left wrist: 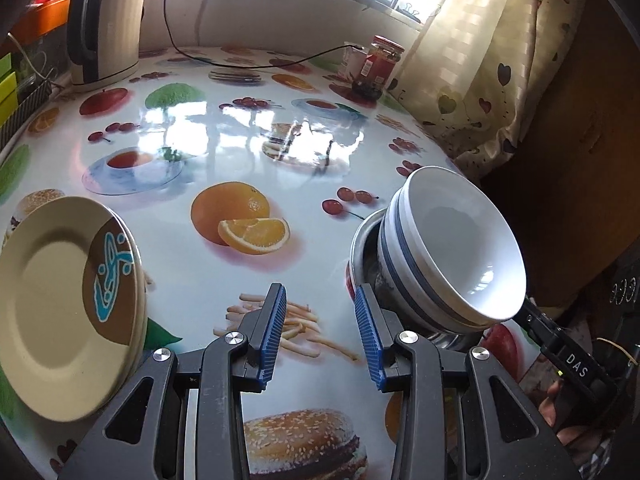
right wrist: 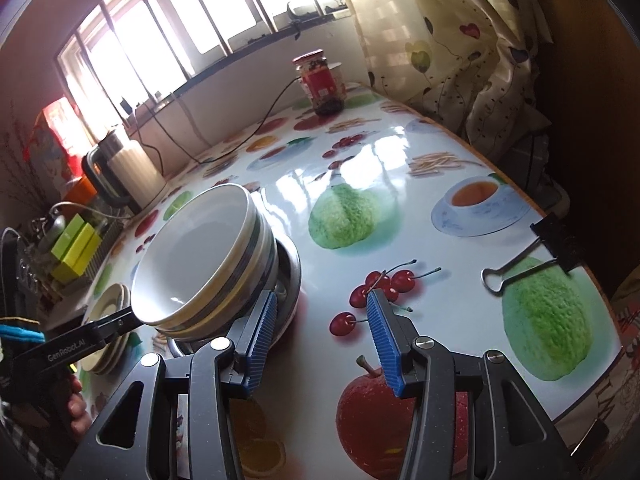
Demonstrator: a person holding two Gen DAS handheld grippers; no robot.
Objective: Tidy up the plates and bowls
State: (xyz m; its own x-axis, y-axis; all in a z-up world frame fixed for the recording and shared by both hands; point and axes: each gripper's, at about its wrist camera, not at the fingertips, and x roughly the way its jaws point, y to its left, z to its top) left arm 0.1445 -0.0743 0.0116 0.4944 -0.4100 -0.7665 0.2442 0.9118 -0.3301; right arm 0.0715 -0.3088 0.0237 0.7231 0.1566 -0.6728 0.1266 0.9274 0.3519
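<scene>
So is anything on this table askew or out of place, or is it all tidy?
Nothing is spilled or broken. The odd item is a black binder clip lying loose near the table edge, unrelated to dishes. The white bowls sit nested in a metal bowl; the plates are stacked. Both grippers are open and empty.

left gripper point(left wrist: 320, 334): jaws parted, empty, angled down | right gripper point(right wrist: 322, 340): jaws parted, empty; angled down

Home kitchen: fruit-print tablecloth point(left wrist: 240, 152), kettle point(left wrist: 106, 24), sauce jar point(left wrist: 378, 66), curtain point(left wrist: 500, 60).
</scene>
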